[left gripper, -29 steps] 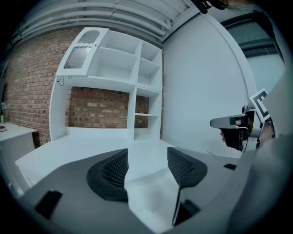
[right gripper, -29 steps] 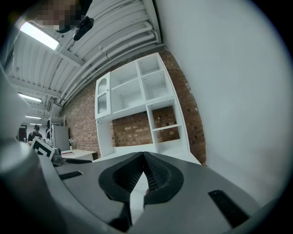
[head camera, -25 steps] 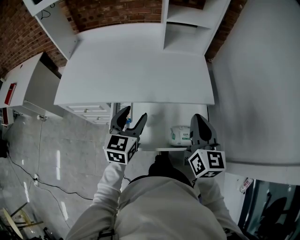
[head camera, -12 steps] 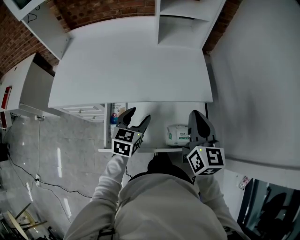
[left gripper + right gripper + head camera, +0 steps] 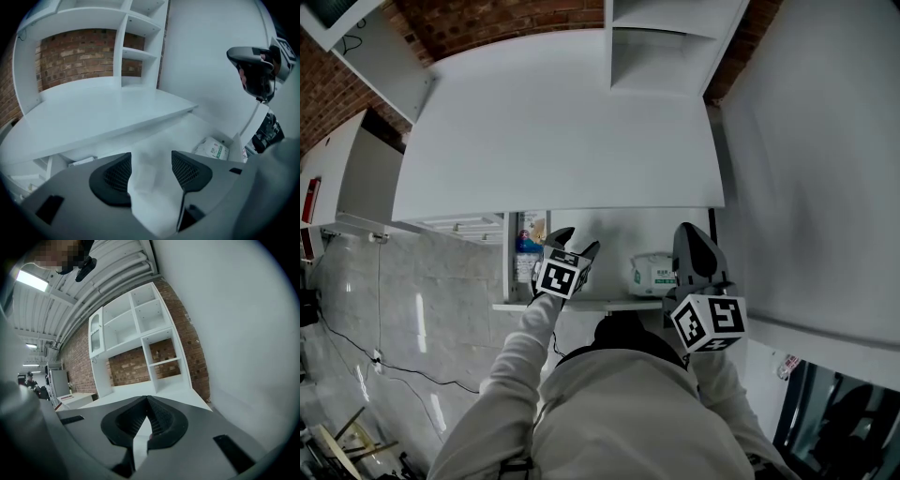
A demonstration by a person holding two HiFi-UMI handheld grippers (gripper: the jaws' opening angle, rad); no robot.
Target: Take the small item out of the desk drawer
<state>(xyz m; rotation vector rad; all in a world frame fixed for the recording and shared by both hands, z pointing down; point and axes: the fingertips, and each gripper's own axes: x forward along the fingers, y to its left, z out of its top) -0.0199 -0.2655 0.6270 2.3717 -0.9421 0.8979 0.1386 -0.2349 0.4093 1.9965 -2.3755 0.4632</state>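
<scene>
Under our white counter [image 5: 553,131] the drawer [image 5: 581,304] already stands pulled out, so the opening looks done. Our left tool [image 5: 577,240] hangs over it, jaws apart and empty. Our right tool [image 5: 690,232] is pinched closed on nothing. The grab remains (white packet [image 5: 652,272] at the drawer's right, small colourful item [image 5: 528,246] at its left end, both untouched).

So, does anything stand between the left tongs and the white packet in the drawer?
Nothing visible does. Only bare drawer floor lies between the open left tongs and the white packet.
</scene>
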